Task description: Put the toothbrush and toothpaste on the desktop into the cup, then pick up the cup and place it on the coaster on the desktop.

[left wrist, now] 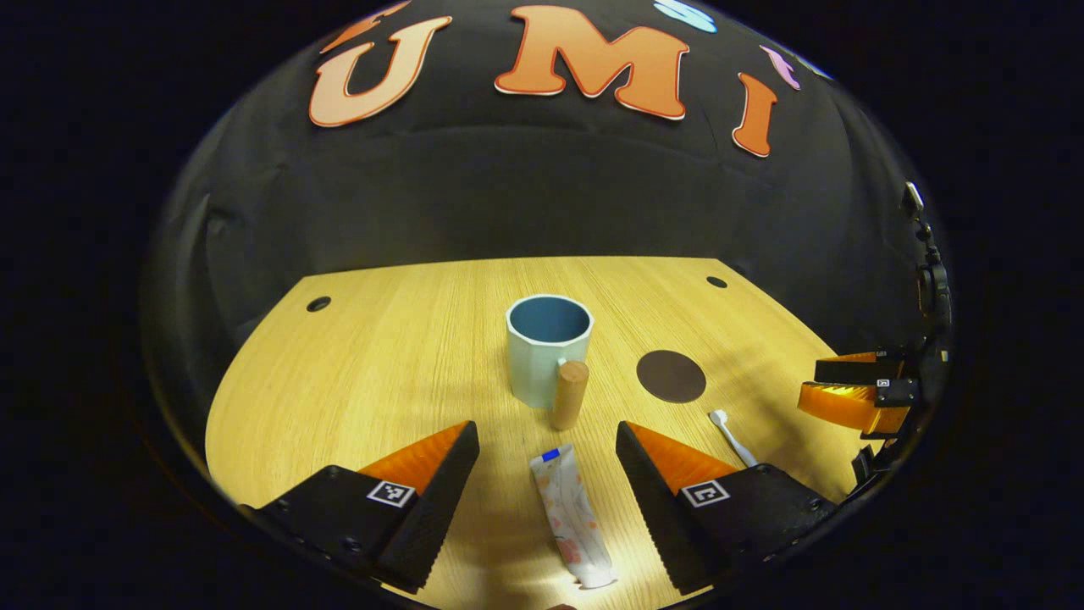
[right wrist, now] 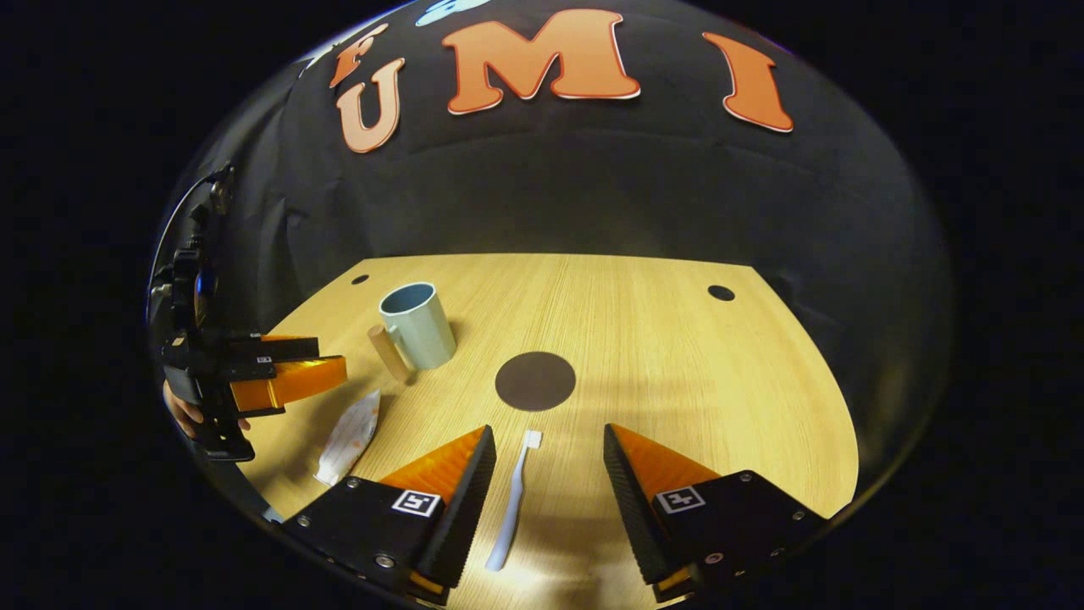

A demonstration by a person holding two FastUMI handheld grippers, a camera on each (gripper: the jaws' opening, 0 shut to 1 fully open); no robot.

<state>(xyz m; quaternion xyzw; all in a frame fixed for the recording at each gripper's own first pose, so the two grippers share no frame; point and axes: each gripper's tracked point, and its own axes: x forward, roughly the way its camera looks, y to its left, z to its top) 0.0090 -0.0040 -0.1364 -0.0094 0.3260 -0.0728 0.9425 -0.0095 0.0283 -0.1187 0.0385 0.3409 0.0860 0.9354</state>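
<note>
Light wooden desktop [left wrist: 381, 356] backed by a black cloth wall; small dark holes sit near its far corners. At the centre of the left gripper view stands the cup [left wrist: 548, 349], upright, pale outside and blue inside, with a wooden handle [left wrist: 569, 395] facing the camera. To its right lies the coaster [left wrist: 671, 376], a dark round disc, near the cup but not touching it. The left gripper [left wrist: 547, 445] has its jaws wide open with nothing between them held; the toothpaste [left wrist: 573, 517] lies flat on the desktop in the gap, blue cap toward the cup. The right gripper [right wrist: 549, 449] is likewise spread open above the toothbrush [right wrist: 514, 500], which lies flat between the fingers, untouched, head toward the coaster [right wrist: 535, 381]
</note>
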